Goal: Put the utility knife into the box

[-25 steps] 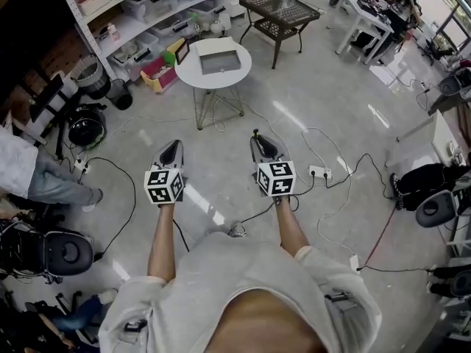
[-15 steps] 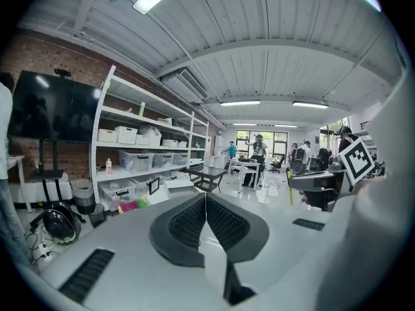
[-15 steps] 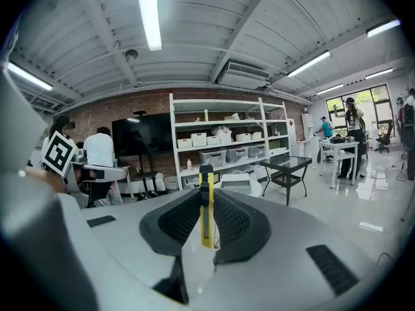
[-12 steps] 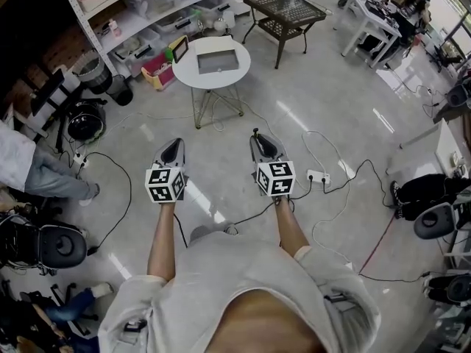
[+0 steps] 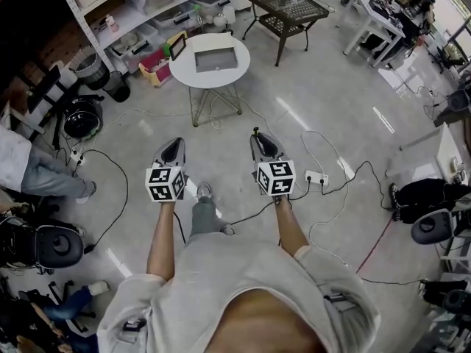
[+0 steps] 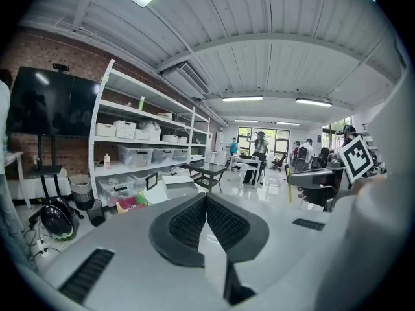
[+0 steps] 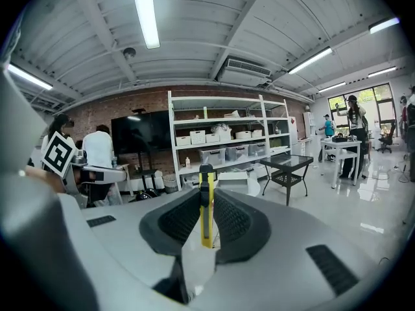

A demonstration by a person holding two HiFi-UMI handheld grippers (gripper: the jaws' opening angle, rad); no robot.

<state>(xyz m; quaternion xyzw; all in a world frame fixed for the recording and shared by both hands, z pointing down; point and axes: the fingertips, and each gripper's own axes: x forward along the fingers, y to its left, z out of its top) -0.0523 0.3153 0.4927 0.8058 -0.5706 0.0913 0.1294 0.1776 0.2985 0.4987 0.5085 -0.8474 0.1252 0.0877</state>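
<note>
Now util. knife (image 7: 206,206) upright, axis vert.

The person's grey-trousered leg (image 5: 204,215) and shoe (image 5: 203,191) now show between the left forearm (image 5: 162,234) and right forearm (image 5: 289,225) — absent before — and the round white table (image 5: 182,68) sits slightly higher in the head view.

Left gripper (image 5: 172,147) closed; right gripper (image 5: 260,143) clamps utility knife (image 7: 206,203).

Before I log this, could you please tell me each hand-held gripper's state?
Left hand-held gripper: shut, empty.
Right hand-held gripper: shut on the utility knife.
</note>
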